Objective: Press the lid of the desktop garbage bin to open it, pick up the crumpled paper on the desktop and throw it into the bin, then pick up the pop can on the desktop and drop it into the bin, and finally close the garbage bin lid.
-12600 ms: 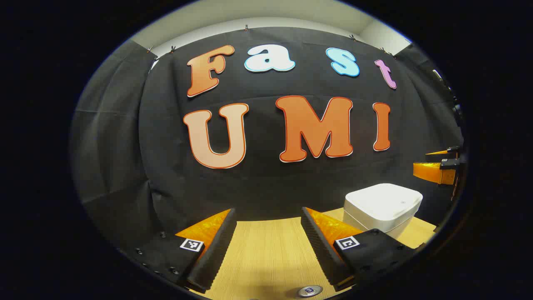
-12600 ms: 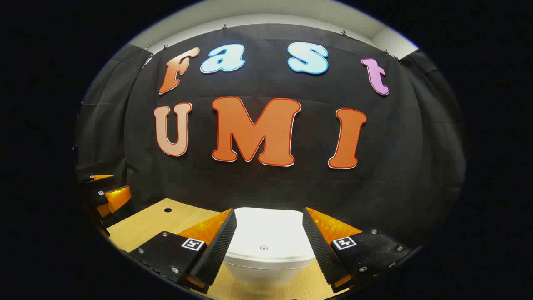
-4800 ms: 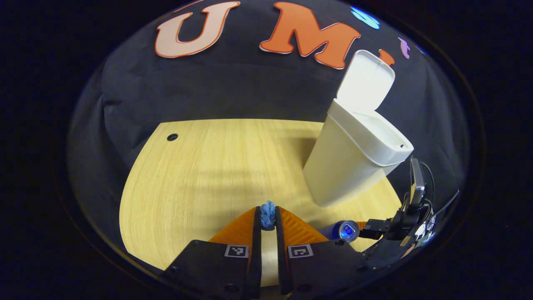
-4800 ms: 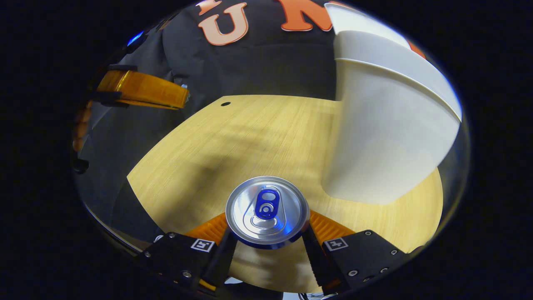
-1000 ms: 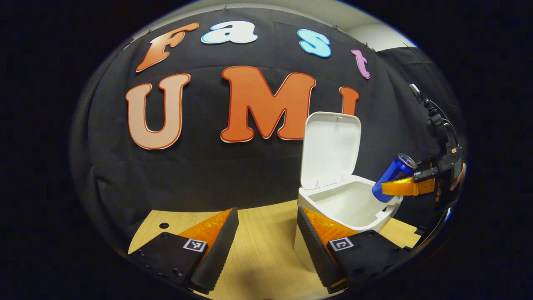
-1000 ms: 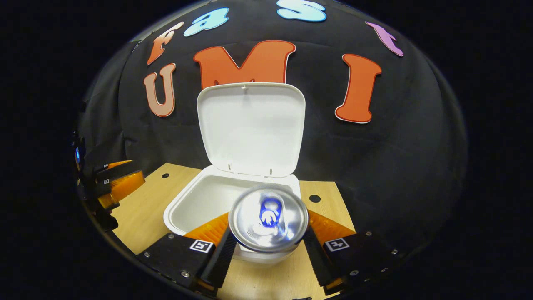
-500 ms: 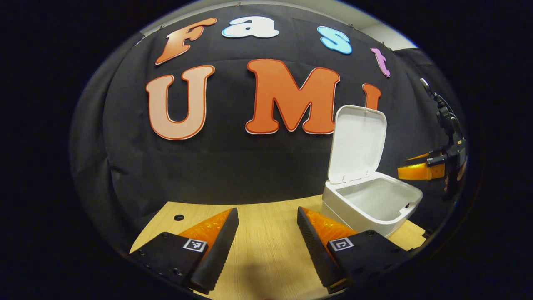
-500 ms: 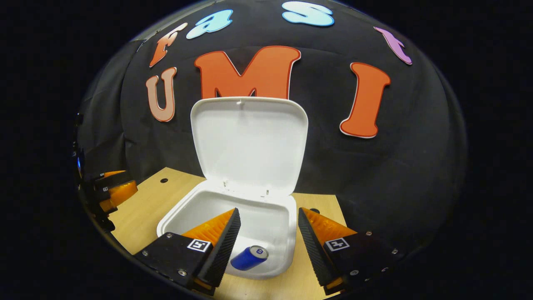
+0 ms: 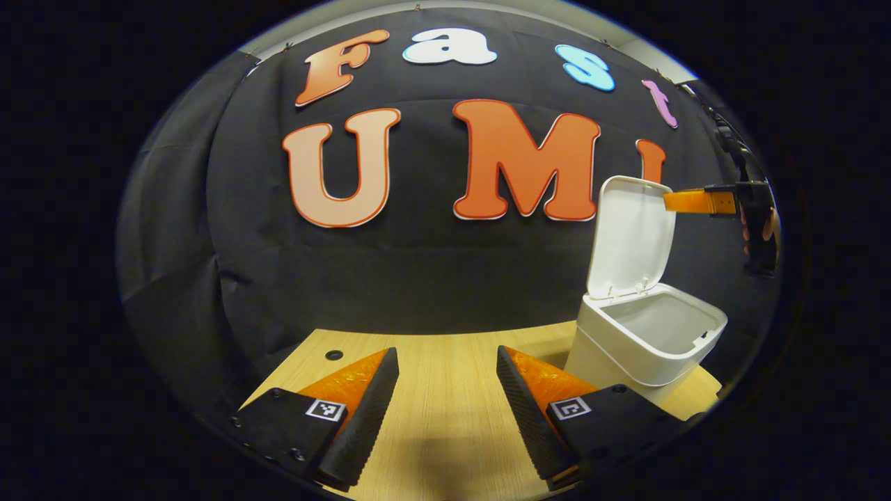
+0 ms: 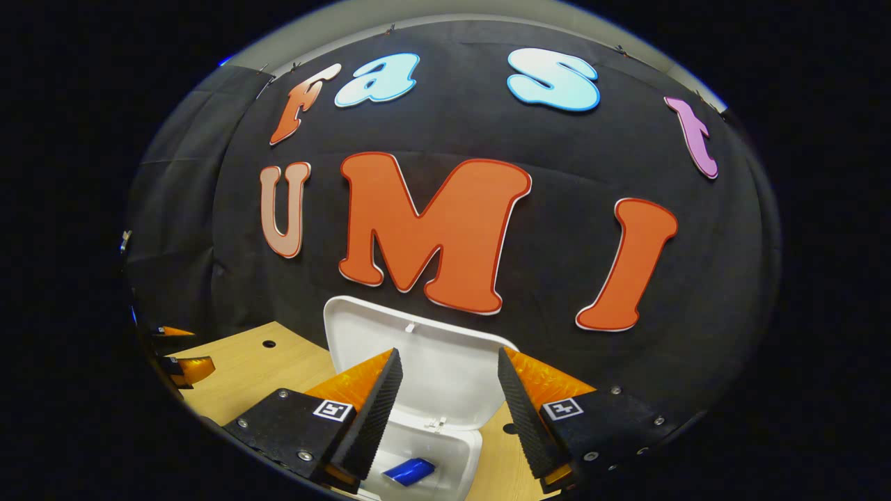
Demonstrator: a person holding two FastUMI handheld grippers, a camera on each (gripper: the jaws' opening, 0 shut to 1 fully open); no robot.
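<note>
The white garbage bin (image 9: 644, 341) stands on the wooden table at the right of the left gripper view, its lid (image 9: 632, 233) raised upright. In the right gripper view the blue pop can (image 10: 409, 471) lies inside the bin (image 10: 456, 452), below the raised lid (image 10: 431, 376). My right gripper (image 10: 445, 396) is open and empty, up beside the lid's top edge; it also shows in the left gripper view as the right gripper (image 9: 696, 201), held by a hand. My left gripper (image 9: 445, 396) is open and empty over the table, left of the bin. The crumpled paper is hidden.
The wooden table (image 9: 445, 417) runs back to the black cloth wall. A small round hole (image 9: 334, 355) sits near its far left corner. In the right gripper view another hole (image 10: 269, 344) shows on the table, and the left gripper (image 10: 182, 369) sits at the far left.
My right gripper has risen from over the bin's mouth to the level of the lid's top edge. The can stays in the bin. The left gripper has drifted slightly left.
</note>
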